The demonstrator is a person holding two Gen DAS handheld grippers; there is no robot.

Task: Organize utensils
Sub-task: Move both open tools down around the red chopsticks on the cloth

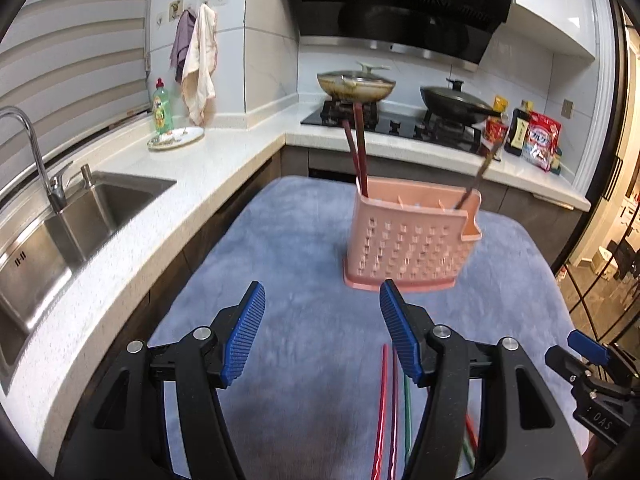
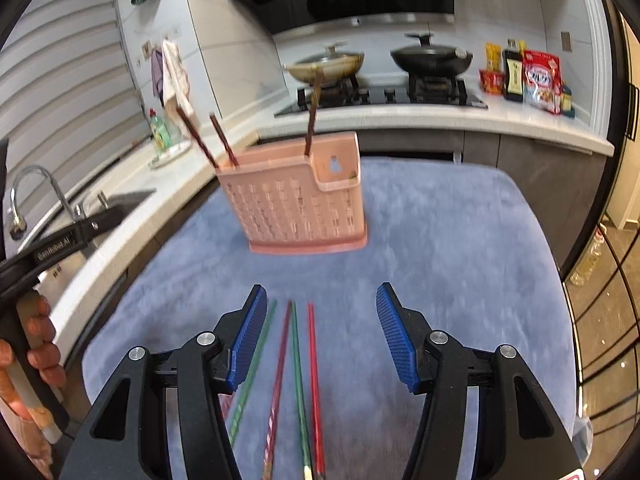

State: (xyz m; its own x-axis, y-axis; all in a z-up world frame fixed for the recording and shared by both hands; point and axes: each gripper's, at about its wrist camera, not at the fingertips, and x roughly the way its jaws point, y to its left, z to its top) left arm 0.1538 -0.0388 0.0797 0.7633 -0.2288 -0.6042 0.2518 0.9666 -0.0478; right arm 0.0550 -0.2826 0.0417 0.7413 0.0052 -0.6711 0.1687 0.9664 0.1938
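A pink perforated utensil holder (image 1: 412, 240) stands on the blue cloth (image 1: 304, 248); it also shows in the right wrist view (image 2: 300, 204). Dark red chopsticks (image 1: 358, 148) stand in its left end and a brown one (image 1: 478, 178) at its right end. Several red, pink and green chopsticks (image 2: 296, 380) lie on the cloth between my right gripper's fingers; some show in the left wrist view (image 1: 390, 408). My left gripper (image 1: 322, 334) is open and empty, short of the holder. My right gripper (image 2: 322, 338) is open above the loose chopsticks.
A steel sink (image 1: 60, 236) with a tap and white counter lie left. A plate (image 1: 176, 138) and soap bottle (image 1: 162, 108) stand behind it. The stove (image 1: 400, 120) carries two pans; food packets (image 1: 536, 136) sit at its right. The right gripper (image 1: 588, 376) shows at the left view's edge.
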